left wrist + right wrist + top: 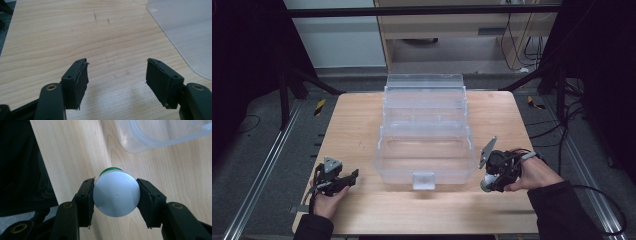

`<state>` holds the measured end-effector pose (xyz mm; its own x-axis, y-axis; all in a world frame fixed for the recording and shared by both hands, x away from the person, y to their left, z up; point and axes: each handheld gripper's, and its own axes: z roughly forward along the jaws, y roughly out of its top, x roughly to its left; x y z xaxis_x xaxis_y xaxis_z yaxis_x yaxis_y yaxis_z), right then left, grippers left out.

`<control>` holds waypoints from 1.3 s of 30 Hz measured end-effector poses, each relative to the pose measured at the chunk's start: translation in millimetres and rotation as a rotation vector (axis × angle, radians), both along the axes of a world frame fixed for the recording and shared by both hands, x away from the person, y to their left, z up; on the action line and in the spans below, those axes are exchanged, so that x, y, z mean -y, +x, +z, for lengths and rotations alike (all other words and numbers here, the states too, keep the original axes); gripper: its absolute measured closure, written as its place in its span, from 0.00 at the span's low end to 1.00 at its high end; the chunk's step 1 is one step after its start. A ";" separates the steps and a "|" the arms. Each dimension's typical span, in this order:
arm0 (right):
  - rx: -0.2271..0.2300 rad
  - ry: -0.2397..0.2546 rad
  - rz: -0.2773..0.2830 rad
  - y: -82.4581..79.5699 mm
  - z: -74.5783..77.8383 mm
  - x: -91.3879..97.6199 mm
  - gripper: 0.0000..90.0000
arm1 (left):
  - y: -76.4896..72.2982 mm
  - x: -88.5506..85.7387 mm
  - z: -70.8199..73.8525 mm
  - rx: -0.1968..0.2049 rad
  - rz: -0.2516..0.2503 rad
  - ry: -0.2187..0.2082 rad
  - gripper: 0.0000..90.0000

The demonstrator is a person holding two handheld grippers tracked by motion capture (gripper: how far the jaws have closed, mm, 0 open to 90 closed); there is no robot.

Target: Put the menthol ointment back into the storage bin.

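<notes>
While my right gripper (115, 195) pinched a grey-capped bottle (116, 194) between its fingers (86, 200), cap toward the camera and long axis running away along them, the clear box (424, 131) stood open mid-worktop (357, 115), just to that gripper's left. My left gripper (117, 75) hovered with fingers spread and empty over bare wood at the box's other side. By my reckoning the right hand (532, 172), already loaded and beside the box's near corner, was the one placed to reach it.
</notes>
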<state>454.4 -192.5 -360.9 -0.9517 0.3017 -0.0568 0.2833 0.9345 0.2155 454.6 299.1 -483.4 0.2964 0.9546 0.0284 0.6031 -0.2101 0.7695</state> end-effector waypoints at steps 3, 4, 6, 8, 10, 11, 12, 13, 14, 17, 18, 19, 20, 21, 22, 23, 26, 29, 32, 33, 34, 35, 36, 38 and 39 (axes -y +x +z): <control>0.000 0.003 -0.003 1.1 1.6 -0.6 0.56 | 0.0 -0.5 0.2 0.000 0.001 -0.001 0.37; -0.001 -0.001 -0.004 2.6 4.0 -2.0 0.56 | -0.1 -0.6 0.2 0.000 0.001 -0.001 0.37; -0.006 0.001 -0.011 3.5 7.0 -3.3 0.56 | 0.0 -0.3 0.0 -0.001 0.000 -0.001 0.37; -0.002 0.002 -0.008 4.7 10.7 -4.4 0.56 | 0.1 0.1 -0.2 -0.002 -0.002 0.000 0.37; 0.001 0.004 -0.008 5.7 14.5 -5.0 0.56 | 0.2 0.2 -0.1 -0.003 -0.003 0.000 0.37; 0.000 0.006 -0.010 6.4 16.9 -5.4 0.56 | 0.2 0.1 0.0 -0.002 -0.003 0.001 0.37; -0.002 0.010 -0.011 7.4 20.0 -5.7 0.56 | 0.2 0.1 0.0 -0.002 -0.003 0.000 0.37; -0.001 0.012 -0.013 8.0 21.7 -5.9 0.56 | 0.2 0.0 0.0 -0.003 -0.003 0.000 0.37; -0.001 0.012 -0.013 8.0 21.7 -5.9 0.56 | 0.2 0.0 0.0 -0.003 -0.003 0.000 0.37; -0.001 0.008 -0.013 10.6 29.8 -8.0 0.56 | 0.1 0.0 0.0 -0.003 -0.003 0.000 0.37; -0.002 0.006 -0.012 10.8 31.4 -8.6 0.56 | 0.1 0.0 -0.1 -0.004 -0.003 0.000 0.37; -0.005 0.005 -0.008 11.4 33.1 -9.2 0.56 | 0.2 0.0 -0.2 -0.003 -0.003 0.001 0.37; -0.003 0.008 -0.003 12.3 34.3 -9.8 0.56 | 0.3 0.0 -0.2 -0.003 -0.003 0.000 0.37; -0.007 0.008 -0.008 12.6 35.6 -10.5 0.56 | 0.4 0.0 -0.3 -0.004 -0.004 0.001 0.37; -0.004 0.007 -0.006 13.9 37.5 -11.3 0.56 | 0.4 0.1 -0.3 -0.004 -0.003 0.001 0.37; -0.004 0.007 -0.006 14.8 38.5 -12.0 0.56 | 0.4 0.0 -0.3 -0.004 -0.004 0.001 0.37; -0.002 0.006 -0.008 19.4 41.6 -14.5 0.56 | 0.3 -0.2 -0.1 -0.004 -0.003 0.000 0.37; -0.004 0.003 -0.009 22.7 44.2 -16.6 0.56 | 0.4 -0.6 -0.2 -0.004 -0.002 0.000 0.37; 0.000 0.005 -0.008 25.9 47.5 -18.7 0.56 | 0.3 -0.5 -0.1 -0.004 -0.003 0.001 0.37; 0.002 0.008 -0.002 27.1 48.8 -19.2 0.56 | 0.4 -0.4 -0.1 -0.004 -0.003 0.000 0.37; 0.000 0.009 -0.007 27.8 50.5 -20.1 0.56 | 0.4 -0.4 -0.1 -0.003 -0.003 0.000 0.37; 0.004 0.012 -0.006 28.9 51.7 -20.9 0.56 | 0.4 -0.4 0.0 -0.005 -0.004 0.001 0.37; 0.007 0.013 -0.004 30.1 52.9 -21.7 0.56 | 0.4 -0.4 0.0 -0.004 -0.003 0.001 0.37; 0.017 0.014 -0.002 32.4 55.2 -23.7 0.56 | 0.3 -0.6 0.1 -0.003 -0.004 0.000 0.37; 0.014 0.016 -0.002 33.7 56.2 -24.5 0.56 | 0.3 -0.6 0.2 -0.003 -0.003 0.000 0.37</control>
